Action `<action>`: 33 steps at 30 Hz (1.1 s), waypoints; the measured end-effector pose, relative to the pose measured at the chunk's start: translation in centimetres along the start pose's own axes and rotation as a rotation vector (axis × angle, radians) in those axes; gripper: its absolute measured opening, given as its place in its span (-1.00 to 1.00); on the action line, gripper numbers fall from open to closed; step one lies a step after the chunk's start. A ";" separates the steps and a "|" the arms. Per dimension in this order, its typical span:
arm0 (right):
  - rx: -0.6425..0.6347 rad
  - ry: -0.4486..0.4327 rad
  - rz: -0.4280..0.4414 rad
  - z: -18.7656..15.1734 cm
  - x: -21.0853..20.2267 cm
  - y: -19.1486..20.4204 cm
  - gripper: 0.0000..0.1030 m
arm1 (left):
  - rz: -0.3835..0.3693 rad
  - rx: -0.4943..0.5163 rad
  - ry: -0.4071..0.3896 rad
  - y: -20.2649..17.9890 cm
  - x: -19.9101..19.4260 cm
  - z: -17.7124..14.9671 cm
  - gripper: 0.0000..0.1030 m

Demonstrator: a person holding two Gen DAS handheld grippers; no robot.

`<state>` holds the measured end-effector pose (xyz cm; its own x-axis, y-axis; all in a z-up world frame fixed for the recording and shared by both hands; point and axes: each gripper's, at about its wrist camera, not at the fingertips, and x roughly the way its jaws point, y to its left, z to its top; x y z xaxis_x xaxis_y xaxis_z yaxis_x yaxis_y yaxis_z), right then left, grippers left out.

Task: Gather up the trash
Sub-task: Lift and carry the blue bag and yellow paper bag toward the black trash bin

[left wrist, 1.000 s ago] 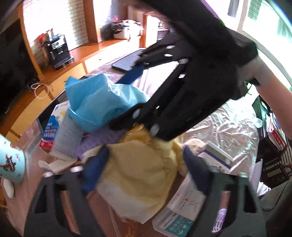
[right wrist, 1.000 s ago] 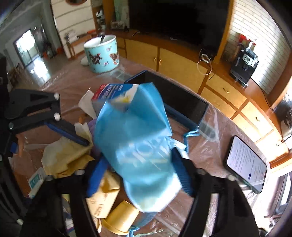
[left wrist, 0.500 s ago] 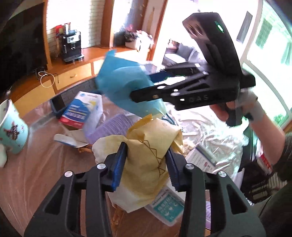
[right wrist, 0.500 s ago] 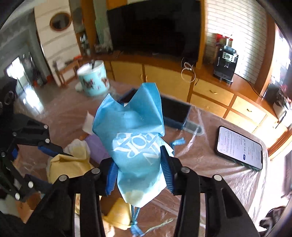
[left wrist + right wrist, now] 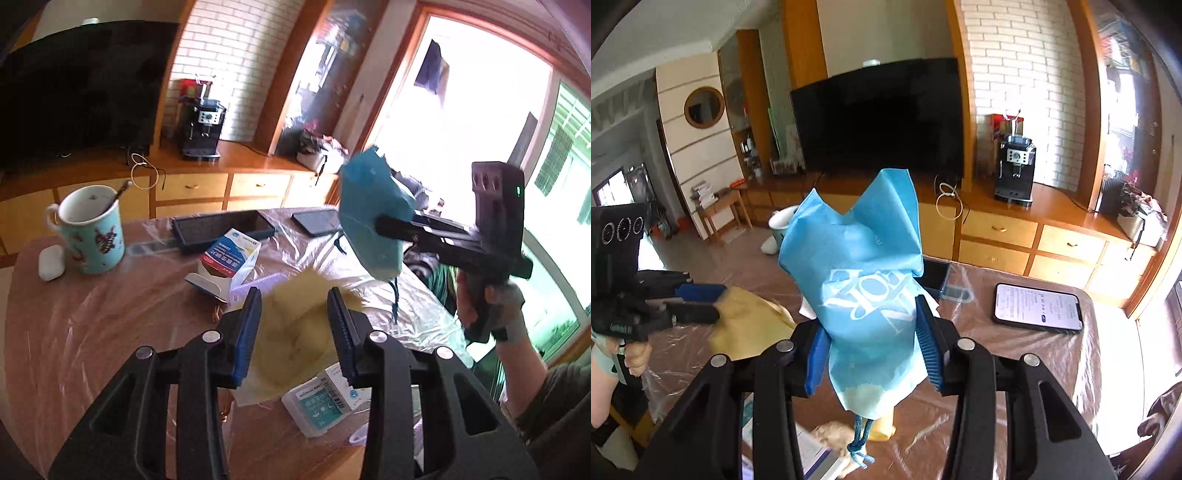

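Observation:
My left gripper (image 5: 293, 325) is shut on a crumpled yellow paper bag (image 5: 295, 332) and holds it above the table; it also shows in the right wrist view (image 5: 750, 325). My right gripper (image 5: 871, 347) is shut on a blue fabric bag with white lettering (image 5: 860, 288), lifted well above the table; a blue cord hangs below it. In the left wrist view the blue bag (image 5: 373, 221) hangs from the right gripper (image 5: 384, 225) to the right. More trash lies on the table: a blue and white carton (image 5: 225, 258) and a teal and white packet (image 5: 321, 402).
The round table (image 5: 92, 332) is covered with clear plastic film. On it stand a patterned mug (image 5: 92, 229), a white earbud case (image 5: 50, 262), a dark tablet (image 5: 221, 229) and a phone (image 5: 1038, 306). A TV and a coffee machine stand behind on the cabinet.
Both grippers have risen from the trash pile, each with its bag. The blue bag has moved up and right, the yellow bag has lifted off the table.

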<state>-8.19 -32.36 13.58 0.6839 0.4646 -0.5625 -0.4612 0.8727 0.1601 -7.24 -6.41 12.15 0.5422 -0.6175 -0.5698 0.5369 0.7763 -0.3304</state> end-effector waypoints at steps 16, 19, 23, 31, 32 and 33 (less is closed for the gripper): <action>0.040 0.045 -0.018 -4.2 -1.6 0.2 -0.17 | 0.117 0.143 0.292 -3.0 8.1 -1.3 0.77; 0.050 0.049 -0.029 -4.5 -1.4 -0.2 -0.16 | 0.134 0.138 0.356 -3.0 10.6 -1.9 0.77; 0.043 0.100 -0.123 -5.3 -0.3 -0.6 -0.16 | 0.216 0.115 0.428 -1.9 13.5 -3.3 0.76; 0.059 0.254 -0.273 -7.1 1.5 -3.1 -0.16 | 0.229 0.168 0.459 -1.8 14.0 -3.0 0.77; 0.053 0.269 -0.290 -7.3 1.7 -3.4 -0.16 | 0.215 0.153 0.463 -1.4 13.9 -2.8 0.77; 0.044 0.285 -0.306 -7.5 1.8 -3.6 -0.16 | 0.208 0.145 0.469 -1.2 14.0 -2.6 0.77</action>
<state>-9.50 -35.79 5.90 0.5991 0.1280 -0.7904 -0.2319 0.9726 -0.0183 -1.98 -15.66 2.57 0.3177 -0.3038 -0.8982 0.5506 0.8303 -0.0861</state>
